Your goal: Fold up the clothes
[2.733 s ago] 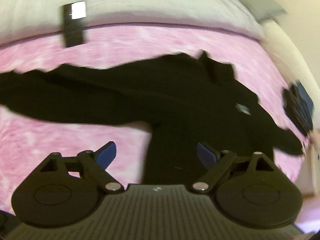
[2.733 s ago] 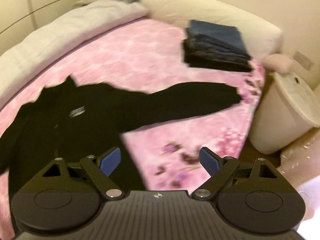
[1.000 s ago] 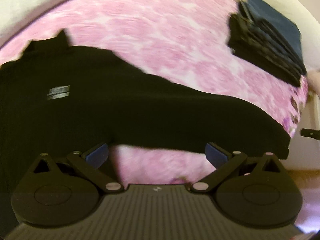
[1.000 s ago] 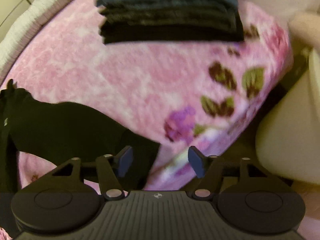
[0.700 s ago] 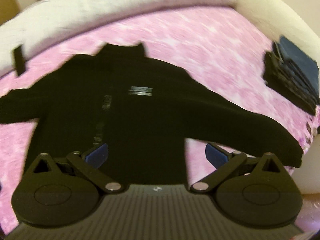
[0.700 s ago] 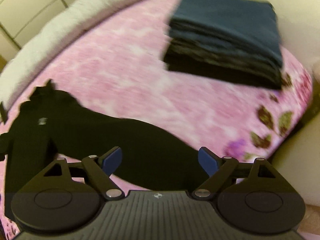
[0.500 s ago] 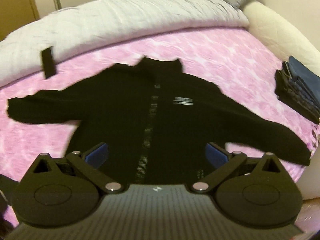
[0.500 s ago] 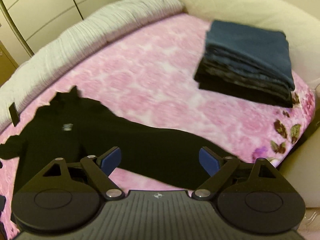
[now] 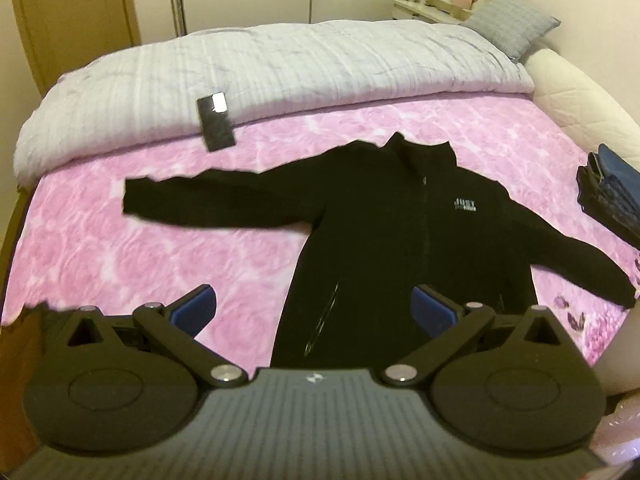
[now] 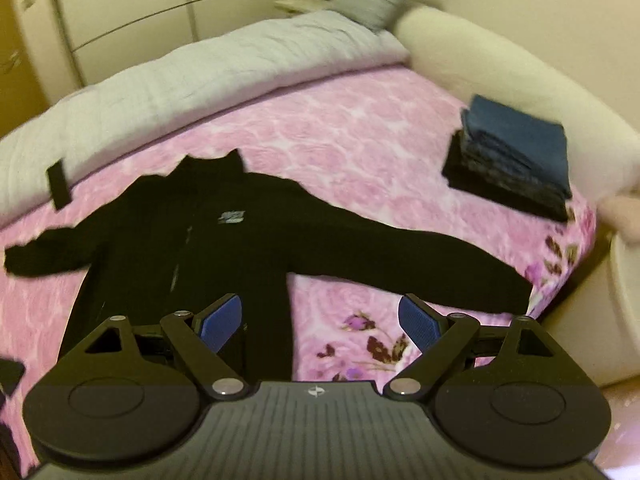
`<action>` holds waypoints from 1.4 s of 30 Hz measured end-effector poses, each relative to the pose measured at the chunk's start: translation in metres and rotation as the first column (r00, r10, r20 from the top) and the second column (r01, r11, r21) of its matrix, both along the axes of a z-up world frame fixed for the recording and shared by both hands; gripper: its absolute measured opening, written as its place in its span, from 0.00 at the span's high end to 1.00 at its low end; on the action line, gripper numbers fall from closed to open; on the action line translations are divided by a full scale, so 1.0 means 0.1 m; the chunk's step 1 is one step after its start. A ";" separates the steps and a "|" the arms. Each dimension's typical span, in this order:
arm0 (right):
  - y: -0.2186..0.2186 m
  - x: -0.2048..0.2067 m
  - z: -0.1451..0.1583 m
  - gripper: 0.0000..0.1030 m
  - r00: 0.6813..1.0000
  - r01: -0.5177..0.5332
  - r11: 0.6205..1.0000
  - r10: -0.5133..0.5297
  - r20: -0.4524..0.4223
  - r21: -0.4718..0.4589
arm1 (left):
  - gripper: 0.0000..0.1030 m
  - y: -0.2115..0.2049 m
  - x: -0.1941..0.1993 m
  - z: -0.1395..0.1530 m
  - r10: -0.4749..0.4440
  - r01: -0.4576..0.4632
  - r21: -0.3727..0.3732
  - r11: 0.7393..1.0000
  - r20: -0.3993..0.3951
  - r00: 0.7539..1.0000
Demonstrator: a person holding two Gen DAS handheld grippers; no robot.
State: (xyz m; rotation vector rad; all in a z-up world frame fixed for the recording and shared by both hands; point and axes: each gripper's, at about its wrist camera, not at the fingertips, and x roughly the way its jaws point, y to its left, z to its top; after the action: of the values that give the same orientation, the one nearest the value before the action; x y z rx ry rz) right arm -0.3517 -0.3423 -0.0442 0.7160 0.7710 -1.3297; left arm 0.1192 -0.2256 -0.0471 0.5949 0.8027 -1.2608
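Note:
A black zip-up jacket (image 9: 404, 232) lies flat, face up, on the pink bedspread (image 9: 120, 256), both sleeves spread out, collar toward the far side. It also shows in the right wrist view (image 10: 224, 248). My left gripper (image 9: 314, 312) is open and empty, held above the jacket's lower hem. My right gripper (image 10: 320, 322) is open and empty, above the bedspread (image 10: 360, 152) near the jacket's right side and below its right sleeve (image 10: 420, 260).
A stack of folded dark clothes (image 10: 512, 160) sits at the bed's right side by the cream headboard (image 10: 500, 64). A rolled grey-white duvet (image 9: 260, 72) lies along the far side with a black phone (image 9: 216, 122) on it. A grey pillow (image 9: 508, 26) is at the far right.
Both grippers have pulled back and up from the bed. The whole jacket is now in view, spread flat. Both grippers stay open and empty.

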 end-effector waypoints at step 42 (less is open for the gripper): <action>2.25 2.10 -0.22 0.14 0.995 0.090 0.986 -0.084 -0.044 0.140 | 0.01 1.39 1.71 -0.14 -0.108 0.111 0.041 0.993 -0.070 0.992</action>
State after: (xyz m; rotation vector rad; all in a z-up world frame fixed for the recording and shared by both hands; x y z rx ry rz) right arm -0.1415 -0.1173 -0.0657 0.8467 0.8799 -1.3807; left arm 0.2902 -0.0871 -0.0607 0.6426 0.8662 -1.3724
